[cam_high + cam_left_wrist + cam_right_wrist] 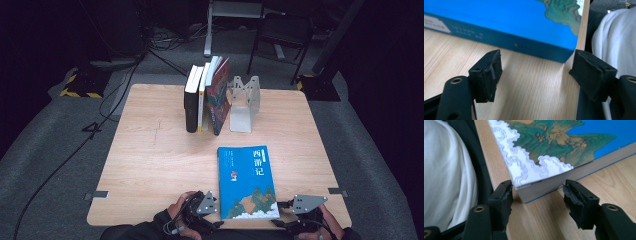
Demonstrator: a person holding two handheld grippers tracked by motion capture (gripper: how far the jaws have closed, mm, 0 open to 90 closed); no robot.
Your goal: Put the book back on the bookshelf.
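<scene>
Both grippers' jaws gape wide: right gripper (537, 195) straddles the blue book's (564, 150) corner (untouched), left gripper (535, 72) holds nothing.

— So where are we looking at here, a study? An office?

— More of a recording studio or lab, I'd say. One pale wooden table (150, 165) stands alone on grey carpet (55, 145), and everything around it is dark, black-draped.

— Cables too, I see.

— Yes, black cables (107, 105) trail across the floor at left, yellow-and-black hazard-striped bases (80, 86) sit at the far corners, and metal stand legs (209, 35) and a dark chair (282, 35) show behind.

— And those little fittings at the table's edges?

— Small grey metal brackets (96, 195) there, typical of a fixed test rig
</scene>
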